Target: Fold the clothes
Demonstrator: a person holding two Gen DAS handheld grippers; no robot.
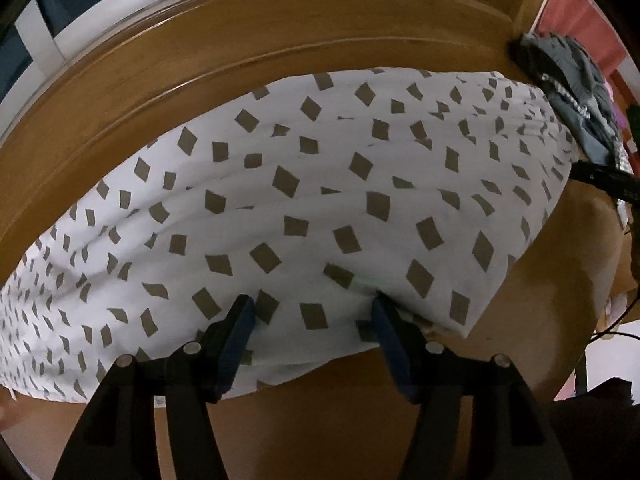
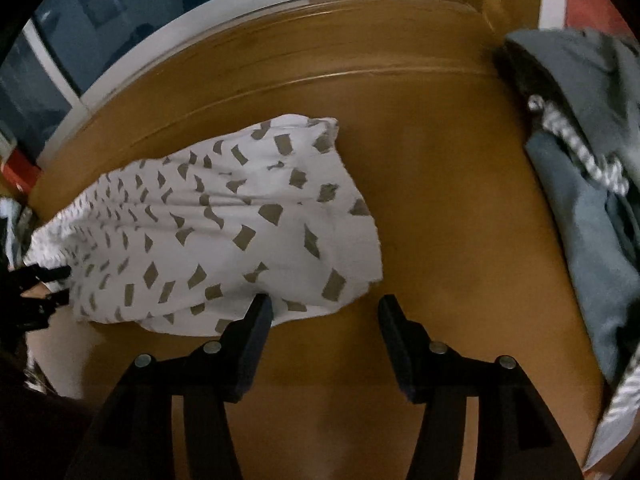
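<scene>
A white cloth with grey-brown diamond patches (image 1: 304, 184) lies spread on the wooden table (image 1: 320, 408). My left gripper (image 1: 312, 308) stands open at the cloth's near edge, both fingertips resting on the fabric, which lies flat between them. In the right wrist view the same cloth (image 2: 208, 232) lies to the left. There my right gripper (image 2: 325, 308) is open, its left fingertip (image 2: 260, 312) over the cloth's near right corner and its right fingertip over bare table (image 2: 440, 200). Nothing is clamped in either gripper.
A pile of grey-blue clothes with a striped drawstring (image 2: 580, 168) lies at the table's right end, also showing as clothes (image 1: 576, 76) in the left wrist view. A raised wooden ledge and a white window frame (image 2: 224, 4) run along the far side. Black gear (image 2: 44, 284) shows at the cloth's far left end.
</scene>
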